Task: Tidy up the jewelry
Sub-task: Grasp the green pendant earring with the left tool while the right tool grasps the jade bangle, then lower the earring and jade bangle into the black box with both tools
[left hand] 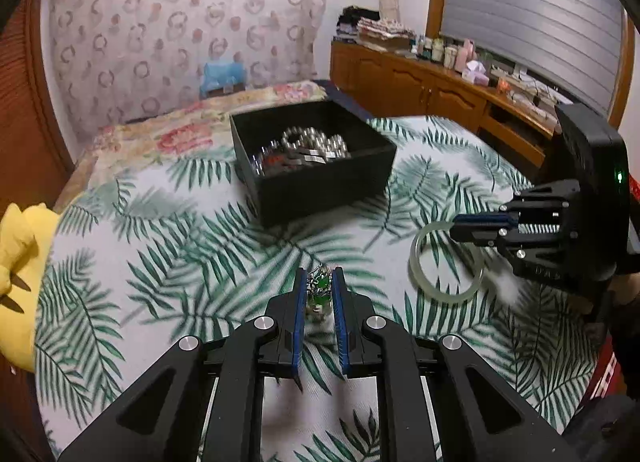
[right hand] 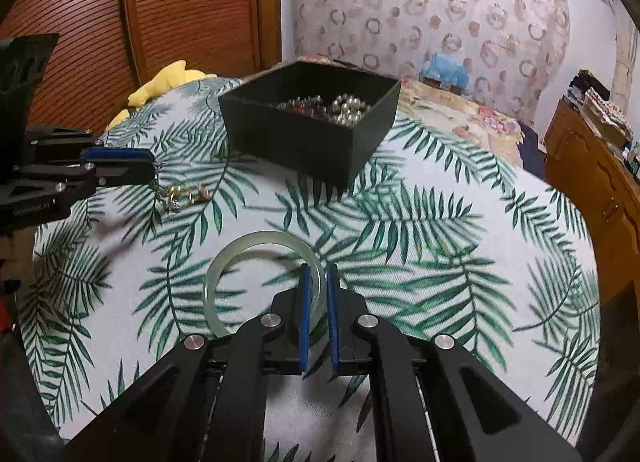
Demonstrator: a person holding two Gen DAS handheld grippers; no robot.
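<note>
A black open box [left hand: 320, 185] holding silver beads and chains stands on the palm-leaf cloth; it also shows in the right wrist view [right hand: 316, 141]. My left gripper [left hand: 319, 286] is shut on a green-and-silver jewelry piece [left hand: 319, 292], low over the cloth. In the right wrist view the left gripper [right hand: 150, 167] sits just above small gold trinkets [right hand: 182, 195] that lie on the cloth. My right gripper [right hand: 318, 282] is shut on the rim of a pale green jade bangle [right hand: 228, 262], also seen in the left wrist view [left hand: 420, 258].
A yellow plush toy [left hand: 16, 246] lies at the left edge of the bed. A floral quilt [left hand: 180, 129] lies behind the box. A wooden cabinet [left hand: 440, 93] with bottles stands at the right. A wooden wardrobe door [right hand: 160, 13] is behind.
</note>
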